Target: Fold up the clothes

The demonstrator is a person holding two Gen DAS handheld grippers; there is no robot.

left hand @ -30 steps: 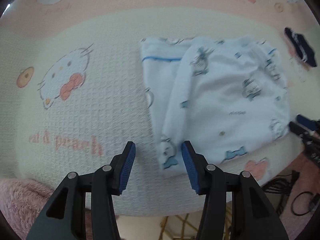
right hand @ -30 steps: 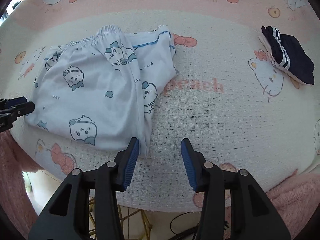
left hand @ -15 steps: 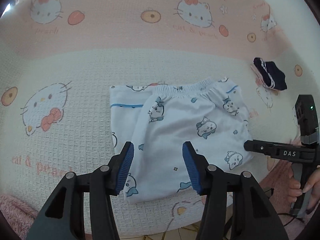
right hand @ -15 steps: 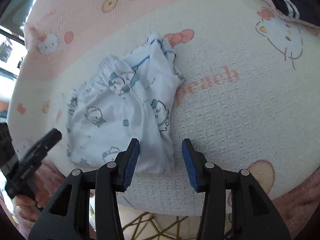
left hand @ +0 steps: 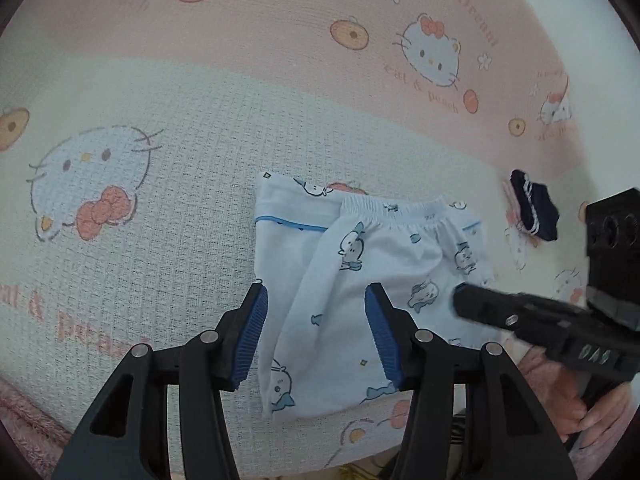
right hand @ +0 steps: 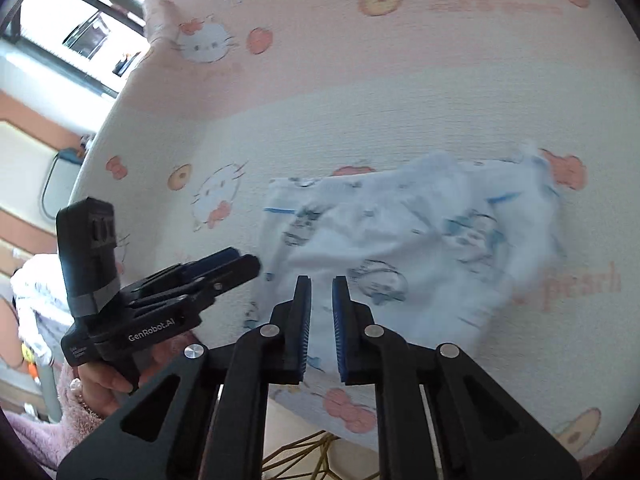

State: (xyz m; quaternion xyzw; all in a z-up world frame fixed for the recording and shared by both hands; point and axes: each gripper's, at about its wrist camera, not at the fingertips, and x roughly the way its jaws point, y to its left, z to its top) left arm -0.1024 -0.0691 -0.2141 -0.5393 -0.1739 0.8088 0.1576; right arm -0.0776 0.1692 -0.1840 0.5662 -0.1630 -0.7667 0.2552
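white folded garment [left hand: 360,288] – 1 | navy folded item [left hand: 534,210] – 1 | grippers – 2

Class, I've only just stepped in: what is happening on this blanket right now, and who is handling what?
A person holds a claw in each hand over a cartoon-cat blanket. Folded pale blue printed shorts lie flat on it. The left claw is open, its fingers either side of the shorts' near part without gripping. The right claw is nearly closed above the shorts' near edge; whether it pinches cloth is unclear. A dark folded garment sits apart, to the right of the shorts.
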